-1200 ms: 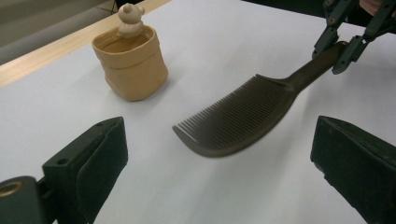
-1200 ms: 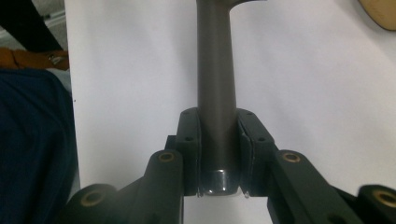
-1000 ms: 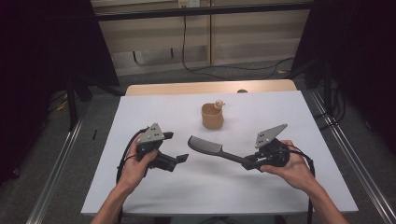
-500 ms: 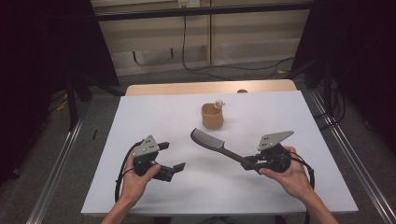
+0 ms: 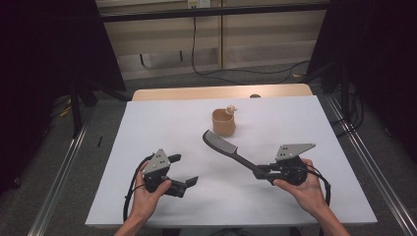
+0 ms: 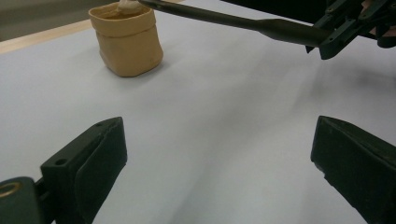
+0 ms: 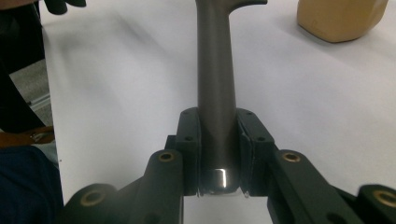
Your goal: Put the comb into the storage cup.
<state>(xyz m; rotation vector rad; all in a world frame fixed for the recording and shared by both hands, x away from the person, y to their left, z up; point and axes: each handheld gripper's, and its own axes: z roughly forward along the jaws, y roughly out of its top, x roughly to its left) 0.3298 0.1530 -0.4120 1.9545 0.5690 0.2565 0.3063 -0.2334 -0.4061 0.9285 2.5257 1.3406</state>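
A dark long-handled comb (image 5: 226,145) is clamped at its handle end by my right gripper (image 5: 263,173), shut on it at the right of the white table (image 5: 147,128). The toothed head points up-left toward a small tan cup (image 5: 223,123) with a pale thing (image 5: 230,108) poking out of it. In the right gripper view the handle (image 7: 215,70) runs straight out from between the pads of my right gripper (image 7: 218,135). My left gripper (image 5: 184,169) sits low at the near left, open with nothing between its fingers. The left gripper view shows its jaws wide apart (image 6: 217,135), with the cup (image 6: 127,39) and comb handle (image 6: 233,21) beyond.
A wooden strip (image 5: 221,92) borders the table's far edge. Metal rails (image 5: 364,162) run along both sides of the table over a dark floor. Cables hang against the back wall (image 5: 196,49). The tan cup (image 7: 343,18) lies up-right of the comb in the right gripper view.
My left gripper has come down and toward the table's near edge, still open. The right gripper has kept its grip, and the comb's head has shifted slightly farther away.
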